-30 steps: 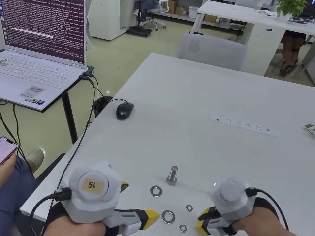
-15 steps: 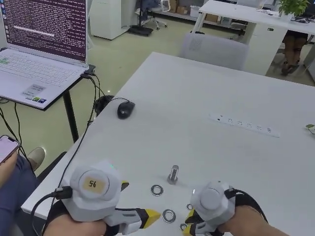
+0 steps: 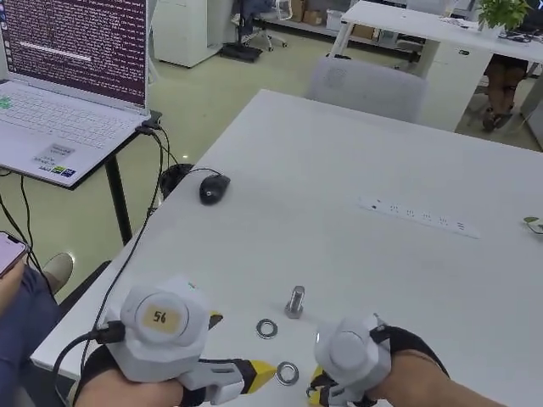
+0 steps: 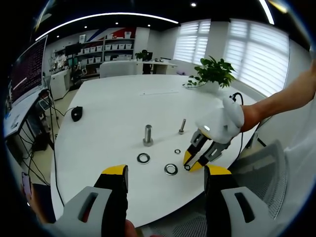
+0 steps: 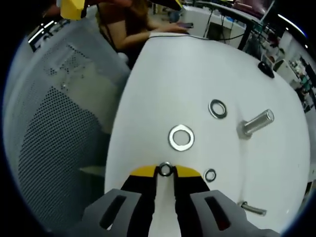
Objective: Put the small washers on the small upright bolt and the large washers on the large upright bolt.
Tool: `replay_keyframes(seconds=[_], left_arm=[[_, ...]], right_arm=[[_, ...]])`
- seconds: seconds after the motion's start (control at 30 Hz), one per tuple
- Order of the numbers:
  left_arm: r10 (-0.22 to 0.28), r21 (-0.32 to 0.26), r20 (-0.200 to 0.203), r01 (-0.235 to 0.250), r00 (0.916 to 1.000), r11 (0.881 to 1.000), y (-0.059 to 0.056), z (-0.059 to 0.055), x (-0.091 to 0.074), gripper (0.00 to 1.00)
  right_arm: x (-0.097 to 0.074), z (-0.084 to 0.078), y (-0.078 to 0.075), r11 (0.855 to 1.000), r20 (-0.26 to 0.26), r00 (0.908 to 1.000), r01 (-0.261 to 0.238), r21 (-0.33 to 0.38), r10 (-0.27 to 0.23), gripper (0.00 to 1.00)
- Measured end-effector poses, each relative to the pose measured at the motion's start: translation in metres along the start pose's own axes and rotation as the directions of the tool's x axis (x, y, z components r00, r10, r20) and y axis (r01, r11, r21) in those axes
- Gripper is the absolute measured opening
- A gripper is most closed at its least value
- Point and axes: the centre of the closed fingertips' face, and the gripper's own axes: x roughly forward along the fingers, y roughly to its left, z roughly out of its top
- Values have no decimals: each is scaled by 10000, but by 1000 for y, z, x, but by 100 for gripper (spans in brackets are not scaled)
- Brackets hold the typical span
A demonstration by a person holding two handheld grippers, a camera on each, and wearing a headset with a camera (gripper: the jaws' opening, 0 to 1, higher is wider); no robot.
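Steel hardware lies near me on the white table (image 3: 356, 153) in the head view. The large bolt (image 3: 295, 302) stands upright, with one large washer (image 3: 267, 328) just near-left of it and a second large washer (image 3: 288, 373) nearer still. The left gripper (image 3: 237, 348) sits at the near left. The right gripper (image 3: 316, 390) is low beside the second large washer, its tips tucked under its body, so from here I cannot tell how they stand.

From the left gripper view, my own jaws are spread wide with nothing between them. Beyond them the small bolt (image 4: 182, 126) stands upright to the right of the large one. A loose small washer (image 4: 177, 151) lies between the bolts and the right gripper.

From the right gripper view, the jaws are almost together, pinching a small washer (image 5: 165, 170) at the very tips.

I judge that washer to be thin, stiff, very light and slick. A pinch that far out could let it pivot or flick away. The best hold is across the outer rim, with the hole left clear so it can drop over the small bolt's tip.
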Motion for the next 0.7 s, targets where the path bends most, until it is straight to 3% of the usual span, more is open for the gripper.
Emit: replay_keyframes(seconds=[0.33, 0.7], left_arm=[[104, -10, -30, -104, 9999, 9999, 4, -2, -5, 62], [4, 102, -91, -3, 10000, 9999, -1, 0, -4, 62]], right_arm=[[-1, -1, 0, 9999, -14, 9999, -125, -56, 124, 15], [-1, -2, 1, 9977, -56, 9993, -363, -577, 361, 16]])
